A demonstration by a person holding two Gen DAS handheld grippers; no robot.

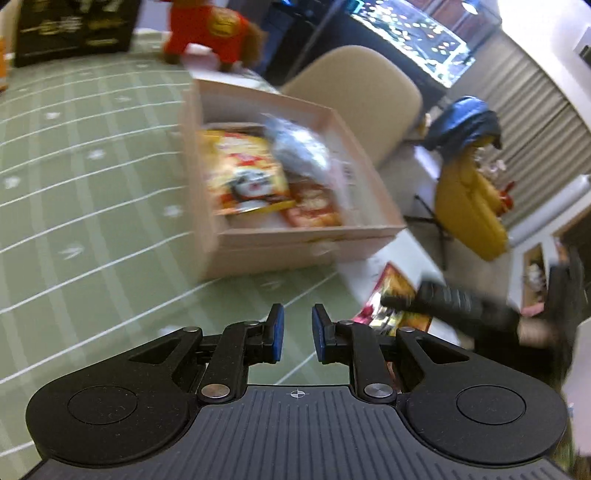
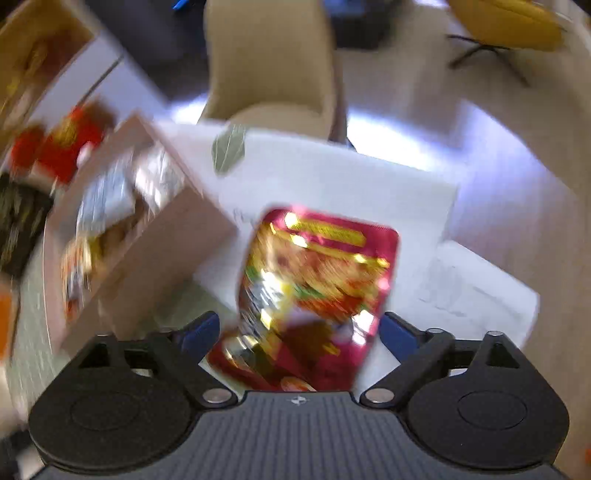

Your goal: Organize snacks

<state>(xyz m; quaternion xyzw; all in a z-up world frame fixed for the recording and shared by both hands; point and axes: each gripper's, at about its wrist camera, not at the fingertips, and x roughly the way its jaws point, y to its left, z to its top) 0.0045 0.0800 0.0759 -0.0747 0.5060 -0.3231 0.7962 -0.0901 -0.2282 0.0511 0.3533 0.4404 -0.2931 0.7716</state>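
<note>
Looking thru the left wrist cam first, L to R. Green striped tablecloth [image 1: 92,184] fills the left half. A black box [image 1: 74,29] sits at 11 o'clock, and a red plush toy [image 1: 214,33] at about 12. Just right of centre is the pink cardboard box [image 1: 295,240], open on top. Inside it are a yellow snack bag [image 1: 247,173] and a silver bag [image 1: 299,147] at its 1 o'clock, overlapping it. More red-orange packs lie under them, too blurred to tell apart.

My left gripper [image 1: 297,332] hangs over the cloth at the box's 6 o'clock. Its jaws are nearly together with a slim gap and nothing in them.

At 4 o'clock of the box the red snack bag [image 1: 391,295] lies on the white sheet [image 1: 369,266], w/ my right gripper's dark finger across it. A beige chair [image 1: 354,96] is at 1 o'clock behind the box, and a yellow chair [image 1: 465,206] at 3.

Right wrist cam, v. blurred. The pink box [image 2: 177,236] is at 9 o'clock, tilted in frame, w/ the plush at 10. The red snack bag [image 2: 317,280] is dead centre on the white sheet [image 2: 351,184], outside the box and just beside its corner. My right gripper [image 2: 299,332] is spread wide, w/ the bag's near end between the blue pads [image 2: 201,332]. I see no pad pressing on it, so it's released, not grasped. The beige chair [image 2: 273,74] is at 12 o'clock.
</note>
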